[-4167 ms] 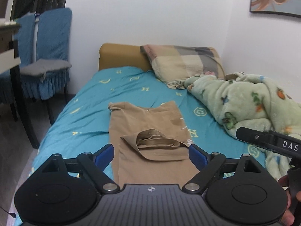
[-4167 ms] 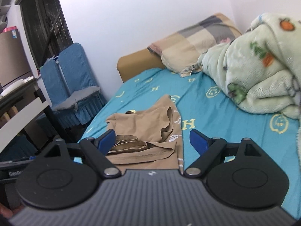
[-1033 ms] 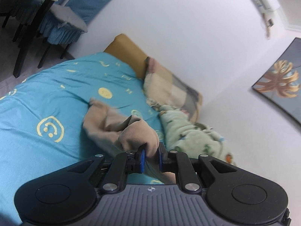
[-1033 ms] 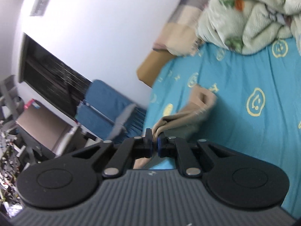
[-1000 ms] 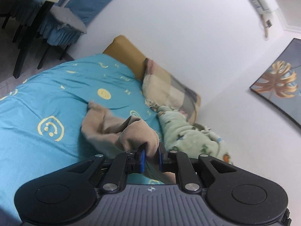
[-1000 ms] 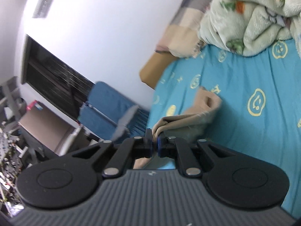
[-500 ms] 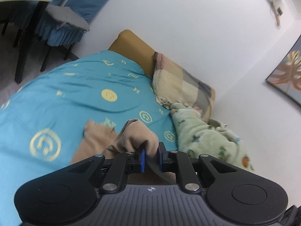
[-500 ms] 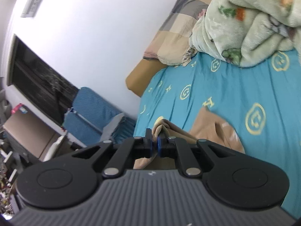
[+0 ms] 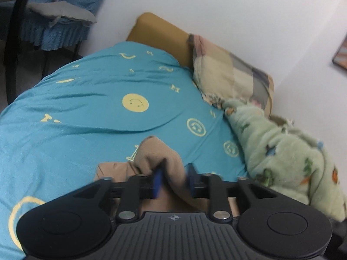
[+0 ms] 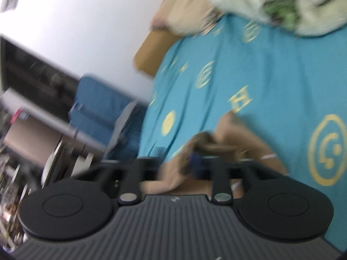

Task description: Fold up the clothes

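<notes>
A tan garment (image 9: pixel 160 158) lies bunched on the teal bed sheet (image 9: pixel 86 112), right in front of both grippers. My left gripper (image 9: pixel 173 182) has its jaws parted, with a fold of the tan cloth lying loosely between the blue pads. In the right wrist view the frame is blurred; my right gripper (image 10: pixel 180 164) sits low over the tan garment (image 10: pixel 227 143), its jaws look parted with cloth between them. The near part of the garment is hidden under both gripper bodies.
A green fleece blanket (image 9: pixel 292 158) is heaped at the right of the bed, and a checked pillow (image 9: pixel 229 73) leans on the tan headboard (image 9: pixel 160 34). Blue covered chairs (image 9: pixel 58 10) and a desk stand left of the bed.
Both grippers have come down to the bed with the garment and their jaws have parted from shut. The cloth has been lowered onto the sheet.
</notes>
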### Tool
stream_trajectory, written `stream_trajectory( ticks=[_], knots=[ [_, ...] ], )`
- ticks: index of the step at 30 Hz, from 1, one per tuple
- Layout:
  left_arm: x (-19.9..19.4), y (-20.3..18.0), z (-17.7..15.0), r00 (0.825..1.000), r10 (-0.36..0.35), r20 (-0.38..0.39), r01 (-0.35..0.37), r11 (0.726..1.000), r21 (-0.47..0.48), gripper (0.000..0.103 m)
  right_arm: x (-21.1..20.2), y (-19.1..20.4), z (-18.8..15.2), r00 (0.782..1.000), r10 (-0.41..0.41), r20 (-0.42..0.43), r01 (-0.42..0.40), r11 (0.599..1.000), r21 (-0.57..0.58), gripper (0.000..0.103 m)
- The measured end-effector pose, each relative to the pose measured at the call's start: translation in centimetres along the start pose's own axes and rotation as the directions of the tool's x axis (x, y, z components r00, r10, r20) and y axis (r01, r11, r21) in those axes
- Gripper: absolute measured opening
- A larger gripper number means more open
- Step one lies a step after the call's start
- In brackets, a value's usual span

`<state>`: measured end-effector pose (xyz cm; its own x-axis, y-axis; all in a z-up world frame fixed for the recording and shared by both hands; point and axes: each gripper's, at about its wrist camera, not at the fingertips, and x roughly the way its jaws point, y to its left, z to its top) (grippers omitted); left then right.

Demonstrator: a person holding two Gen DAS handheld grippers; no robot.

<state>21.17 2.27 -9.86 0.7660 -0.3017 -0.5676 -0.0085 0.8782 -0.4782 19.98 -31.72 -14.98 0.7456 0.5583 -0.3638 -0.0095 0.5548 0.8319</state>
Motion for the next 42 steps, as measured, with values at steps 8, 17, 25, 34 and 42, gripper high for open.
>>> stream_trajectory(
  ticks=[8,17,25,34,42],
  knots=[
    [-1.0,-0.3,-1.6,0.998,0.059,0.015,-0.061,0.990,0.126,0.079,-1.5,1.3,-1.2,0.989,-0.099,0.112,0.118,0.975,-0.188,0.077],
    [2.1,1.1,-4.6,0.989,0.144,-0.042,-0.140,0.987,0.081,0.042,2.4,-0.9,-4.1,0.942,-0.335,0.017,0.325,0.899,-0.293,0.011],
    [-0.3,-0.7,-4.2,0.997,0.055,0.060,-0.062,0.991,0.122,0.017,-0.6,3.6,-4.5,0.911,-0.323,0.256,0.407,0.805,-0.431,0.006],
    [0.9,-0.4,-4.3,0.992,0.129,0.009,-0.129,0.981,0.147,0.052,2.1,0.1,-3.8,0.891,-0.433,0.135,0.453,0.835,-0.311,0.021],
    [0.1,-3.7,-5.0,0.989,0.110,0.099,-0.136,0.938,0.319,0.071,1.7,1.9,-5.0,0.911,-0.287,0.295,0.392,0.823,-0.411,0.074]
  ],
)
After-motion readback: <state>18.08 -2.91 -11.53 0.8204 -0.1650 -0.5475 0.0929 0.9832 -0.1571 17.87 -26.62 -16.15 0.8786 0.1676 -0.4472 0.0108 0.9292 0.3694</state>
